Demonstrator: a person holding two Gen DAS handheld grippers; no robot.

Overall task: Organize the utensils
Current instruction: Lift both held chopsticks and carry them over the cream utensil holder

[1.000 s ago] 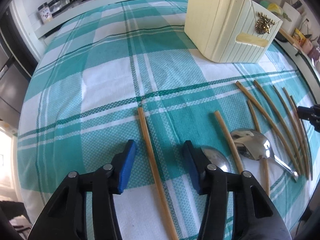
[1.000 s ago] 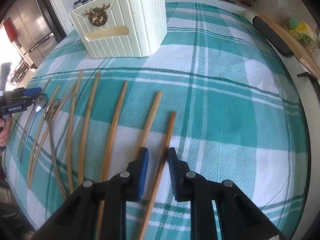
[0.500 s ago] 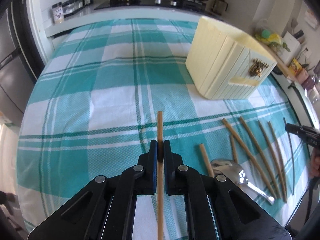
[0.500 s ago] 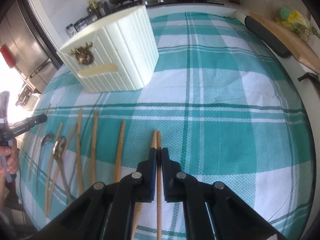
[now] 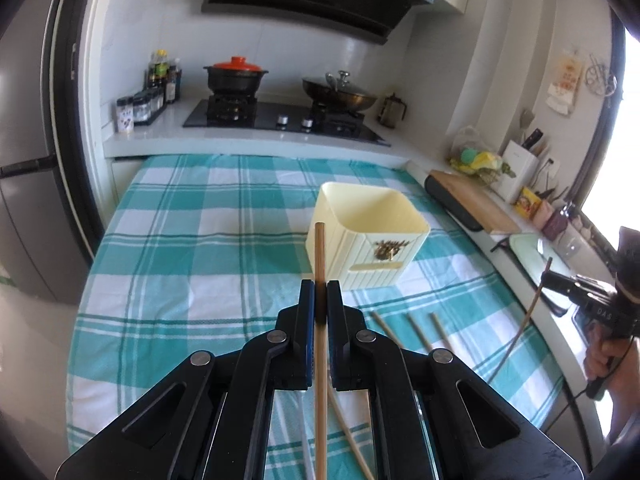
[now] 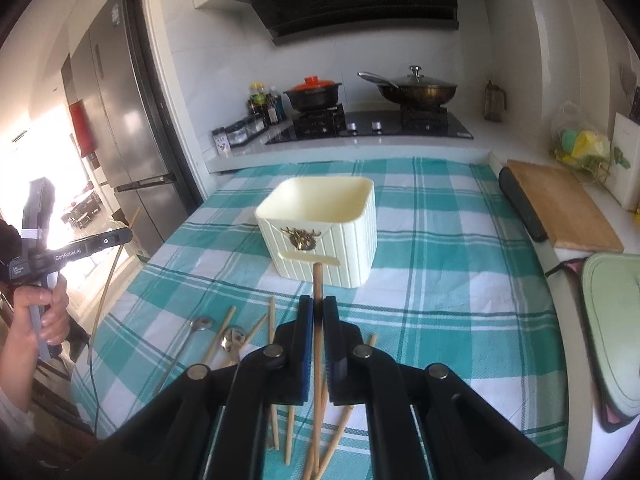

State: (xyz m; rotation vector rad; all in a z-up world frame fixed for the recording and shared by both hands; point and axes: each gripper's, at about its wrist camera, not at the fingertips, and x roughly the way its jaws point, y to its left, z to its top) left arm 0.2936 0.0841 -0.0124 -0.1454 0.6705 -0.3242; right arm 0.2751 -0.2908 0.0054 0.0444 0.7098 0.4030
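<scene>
Left wrist view: your left claw [image 5: 320, 294] is clamped tight on a chopstick [image 5: 320, 264], pads pinching its shaft. The stick runs straight along the claw's line, its free end poking out ahead and its other end passing back under the claw body. Its long axis points at the near corner of the cream holder [image 5: 366, 236], which stands ahead and slightly right on the checked cloth [image 5: 180, 256]. Off to the far right you can see your right claw [image 5: 576, 286] carrying its own thin stick, tilted steeply with the top leaning forward. Loose sticks [image 5: 416, 326] lie on the cloth just right of the claw.

Right wrist view: your right claw [image 6: 318, 312] is likewise shut on a chopstick [image 6: 318, 280], the shaft in line with the fingers and the tip showing just ahead, aimed at the holder's [image 6: 320, 240] front face. More sticks and two spoons [image 6: 200, 324] lie below and left of the claw.

You appear to be at the carry step: both sticks lifted, neither in the holder. Next, bring each claw over the open top, tip the stick near upright, lower the end inside, then release.
</scene>
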